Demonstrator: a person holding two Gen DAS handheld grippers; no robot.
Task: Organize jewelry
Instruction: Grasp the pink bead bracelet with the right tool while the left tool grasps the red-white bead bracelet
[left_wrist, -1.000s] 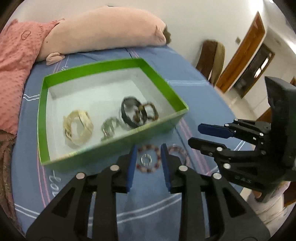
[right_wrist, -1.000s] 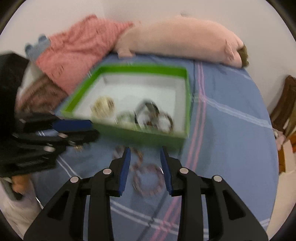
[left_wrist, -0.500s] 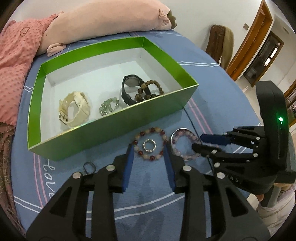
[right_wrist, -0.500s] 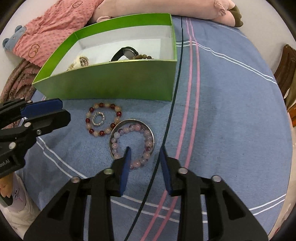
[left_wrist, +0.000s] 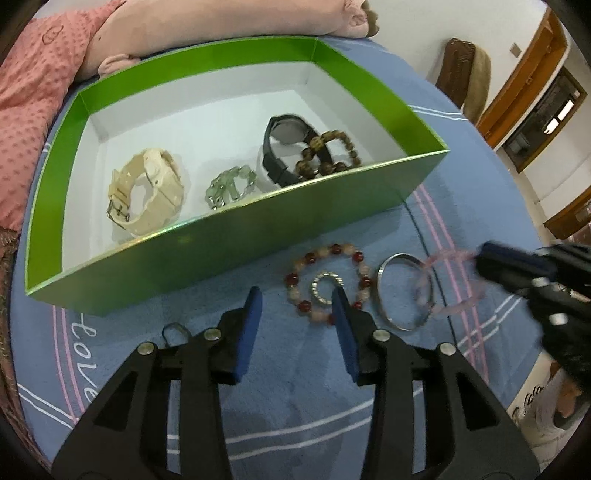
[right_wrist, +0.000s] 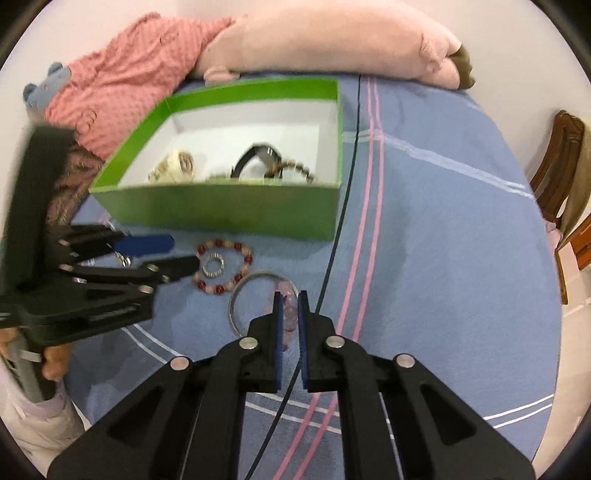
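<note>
A green box (left_wrist: 236, 236) (right_wrist: 229, 206) holds a cream watch (left_wrist: 147, 192), a pale green bracelet (left_wrist: 231, 186), a black watch (left_wrist: 284, 147) and a brown bead bracelet (left_wrist: 327, 155). In front of it lie a red-and-cream bead bracelet (left_wrist: 328, 280) (right_wrist: 225, 267) with a small silver ring (left_wrist: 327, 290) inside, and a silver bangle (left_wrist: 404, 291) (right_wrist: 258, 295). My right gripper (right_wrist: 290, 304) (left_wrist: 480, 258) is shut on a pink bead bracelet (right_wrist: 290, 314) (left_wrist: 447, 284) and lifts it off the bangle. My left gripper (left_wrist: 295, 306) (right_wrist: 170, 253) is open, low over the cloth beside the red bead bracelet.
A blue bedspread (right_wrist: 443, 240) with pink and white stripes covers the surface. A pink plush pig (right_wrist: 332, 40) and a pink knit cloth (right_wrist: 122, 81) lie behind the box. A small dark ring (left_wrist: 175, 328) lies by my left fingers. A wooden chair (right_wrist: 561, 166) stands at right.
My right gripper has closed on the pink bead bracelet and raised it from inside the bangle. My left gripper has moved closer to the box and left of the red bead bracelet.
</note>
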